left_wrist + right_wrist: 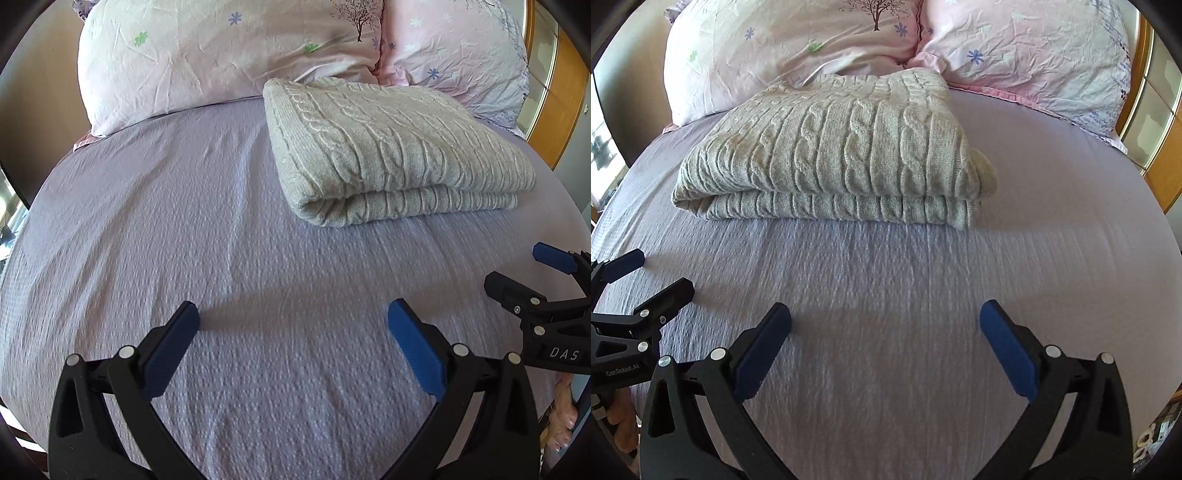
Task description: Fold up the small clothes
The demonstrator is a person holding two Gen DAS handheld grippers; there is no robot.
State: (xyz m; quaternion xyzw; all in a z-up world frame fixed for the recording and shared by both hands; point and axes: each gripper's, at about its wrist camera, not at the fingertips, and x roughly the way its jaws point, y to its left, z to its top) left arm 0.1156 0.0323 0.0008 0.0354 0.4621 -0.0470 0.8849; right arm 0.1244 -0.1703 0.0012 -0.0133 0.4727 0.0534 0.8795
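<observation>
A grey cable-knit sweater (388, 147) lies folded in a neat rectangle on the lilac bed sheet (184, 221), near the pillows; it also shows in the right wrist view (842, 151). My left gripper (293, 317) is open and empty, hovering over bare sheet in front of the sweater. My right gripper (885, 319) is open and empty, also over bare sheet short of the sweater. Each gripper appears at the edge of the other's view: the right gripper (517, 273) and the left gripper (661, 273).
Two pink floral pillows (221, 55) (1034, 55) lie against the headboard just behind the sweater. A wooden frame with glass panels (1156, 110) stands at the right of the bed. Dark furniture (29, 110) is at the left.
</observation>
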